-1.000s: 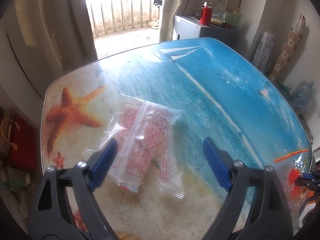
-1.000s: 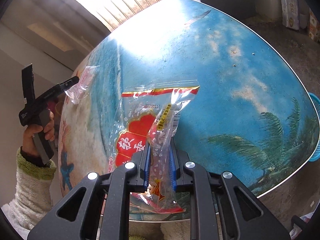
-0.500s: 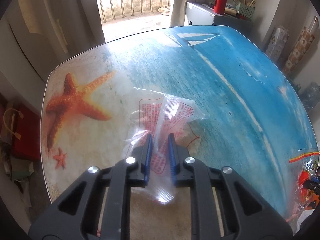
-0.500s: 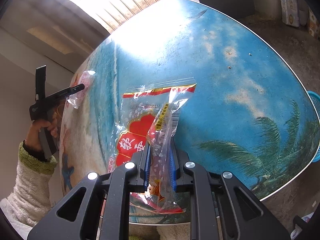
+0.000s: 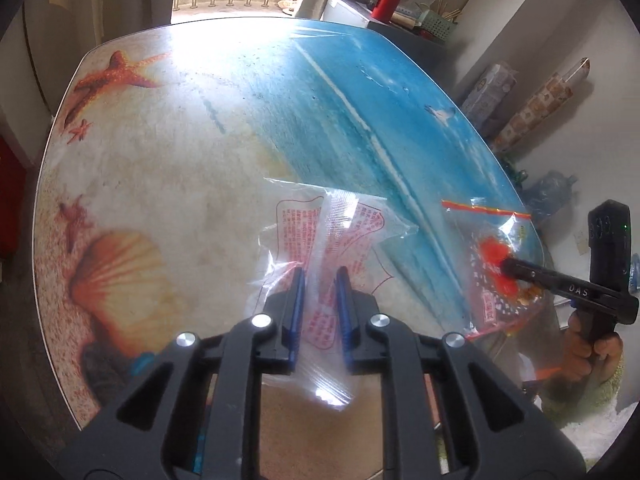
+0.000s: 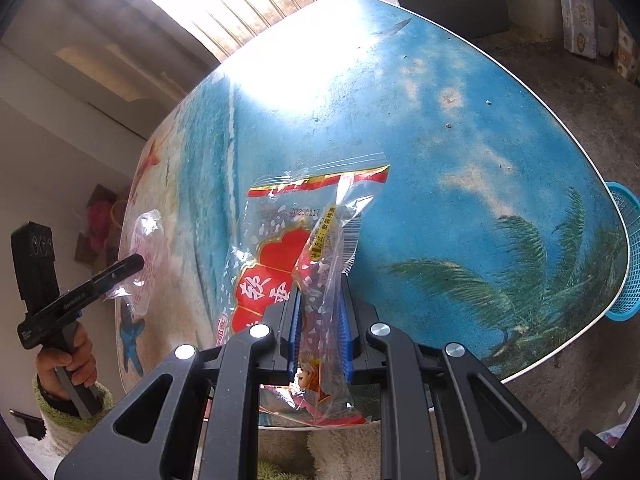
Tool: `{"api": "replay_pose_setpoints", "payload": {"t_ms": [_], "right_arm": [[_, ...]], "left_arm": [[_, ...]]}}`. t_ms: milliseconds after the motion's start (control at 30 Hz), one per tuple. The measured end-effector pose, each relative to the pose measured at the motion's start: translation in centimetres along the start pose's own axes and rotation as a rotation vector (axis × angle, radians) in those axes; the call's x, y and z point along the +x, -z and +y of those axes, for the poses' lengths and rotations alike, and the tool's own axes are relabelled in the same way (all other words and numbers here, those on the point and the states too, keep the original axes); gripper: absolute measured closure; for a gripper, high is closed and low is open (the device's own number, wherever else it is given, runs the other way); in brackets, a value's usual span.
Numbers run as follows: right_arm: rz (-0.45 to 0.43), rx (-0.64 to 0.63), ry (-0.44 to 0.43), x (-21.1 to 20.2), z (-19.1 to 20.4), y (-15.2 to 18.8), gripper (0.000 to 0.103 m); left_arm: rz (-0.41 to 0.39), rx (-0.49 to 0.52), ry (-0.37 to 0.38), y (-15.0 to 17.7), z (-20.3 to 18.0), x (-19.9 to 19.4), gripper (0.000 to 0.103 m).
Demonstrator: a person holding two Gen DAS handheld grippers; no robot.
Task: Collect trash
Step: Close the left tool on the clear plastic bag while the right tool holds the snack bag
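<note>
Clear wrapper, red print, crumpled, pinched in left claw; red-gold wrapper pinched in right claw.

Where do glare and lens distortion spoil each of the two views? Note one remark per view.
Left wrist view: window glare whitens the table near its far edge, and the fisheye bows that edge. Right wrist view: a blown-out patch sits on the tabletop beyond the red wrapper, erasing the print there, while the blue basket is squeezed against the frame's rim.
</note>
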State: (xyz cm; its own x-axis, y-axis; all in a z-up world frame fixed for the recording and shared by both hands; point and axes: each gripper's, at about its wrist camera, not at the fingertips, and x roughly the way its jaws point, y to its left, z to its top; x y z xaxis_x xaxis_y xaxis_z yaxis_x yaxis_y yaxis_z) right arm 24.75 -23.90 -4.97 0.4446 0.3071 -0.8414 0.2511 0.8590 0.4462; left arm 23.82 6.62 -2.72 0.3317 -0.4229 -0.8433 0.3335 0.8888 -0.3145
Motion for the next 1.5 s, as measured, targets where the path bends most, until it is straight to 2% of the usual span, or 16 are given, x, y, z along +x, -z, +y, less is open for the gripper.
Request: {"api": "replay_pose_setpoints", "payload": {"t_ms": [33, 167, 233, 333, 433, 500, 567, 700, 833, 900, 933, 1033, 1167, 1233, 1267, 1500], "right_arm": [[-0.001, -0.002, 0.004, 0.0, 0.0, 0.1, 0.085], [-0.004, 0.010, 0.000, 0.2, -0.3, 0.0, 0.084], [-0.003, 0.012, -0.008, 0.2, -0.2, 0.0, 0.083], [-0.010, 0.006, -0.006, -0.3, -0.2, 0.3, 0.072], [-0.019, -0.007, -0.003, -0.7, 0.1, 0.4, 0.057], [-0.020, -0.014, 0.001, -0.8, 0.2, 0.4, 0.050], [-0.010, -0.026, 0.010, -0.6, 0.4, 0.5, 0.048], [0.008, -0.058, 0.033, 0.1, 0.9, 0.8, 0.048], [0.010, -0.096, 0.064, 0.7, 1.7, 1.1, 0.048], [0.007, -0.111, 0.083, 0.9, 2.0, 1.1, 0.048], [0.006, -0.118, 0.093, 1.0, 2.2, 1.1, 0.049], [0.004, -0.136, 0.120, 1.2, 2.5, 1.2, 0.056], [0.002, -0.146, 0.139, 1.3, 2.7, 1.2, 0.064], [0.003, -0.143, 0.139, 1.4, 2.6, 1.2, 0.069], [0.002, -0.138, 0.140, 1.4, 2.6, 1.1, 0.070], [-0.005, -0.092, 0.114, 1.0, 1.7, 0.7, 0.084]], "left_arm": [[-0.012, 0.008, -0.006, 0.7, -0.4, -0.2, 0.082], [-0.047, 0.047, -0.059, 1.8, -1.5, -0.9, 0.054], [-0.068, 0.063, -0.071, 1.8, -1.6, -1.3, 0.048], [-0.113, 0.114, -0.117, 0.8, -2.2, -1.8, 0.038], [-0.148, 0.178, -0.155, 0.7, -3.0, -2.3, 0.027], [-0.125, 0.210, -0.178, 0.6, -3.4, -1.6, 0.025], [-0.084, 0.231, -0.210, 0.6, -3.5, -0.3, 0.025], [-0.035, 0.228, -0.259, 0.7, -3.2, 1.7, 0.025], [-0.022, 0.230, -0.295, 0.7, -3.3, 2.3, 0.025], [-0.019, 0.226, -0.307, 0.6, -3.4, 2.6, 0.026], [-0.016, 0.225, -0.317, 0.5, -3.4, 2.7, 0.032], [-0.014, 0.225, -0.341, 0.6, -3.6, 3.1, 0.046], [-0.028, 0.222, -0.345, 0.7, -3.7, 3.0, 0.055], [-0.033, 0.226, -0.355, 0.6, -3.8, 3.0, 0.064], [-0.037, 0.232, -0.368, 0.6, -3.9, 3.0, 0.075], [-0.051, 0.232, -0.363, 0.4, -4.1, 2.5, 0.092]]}}
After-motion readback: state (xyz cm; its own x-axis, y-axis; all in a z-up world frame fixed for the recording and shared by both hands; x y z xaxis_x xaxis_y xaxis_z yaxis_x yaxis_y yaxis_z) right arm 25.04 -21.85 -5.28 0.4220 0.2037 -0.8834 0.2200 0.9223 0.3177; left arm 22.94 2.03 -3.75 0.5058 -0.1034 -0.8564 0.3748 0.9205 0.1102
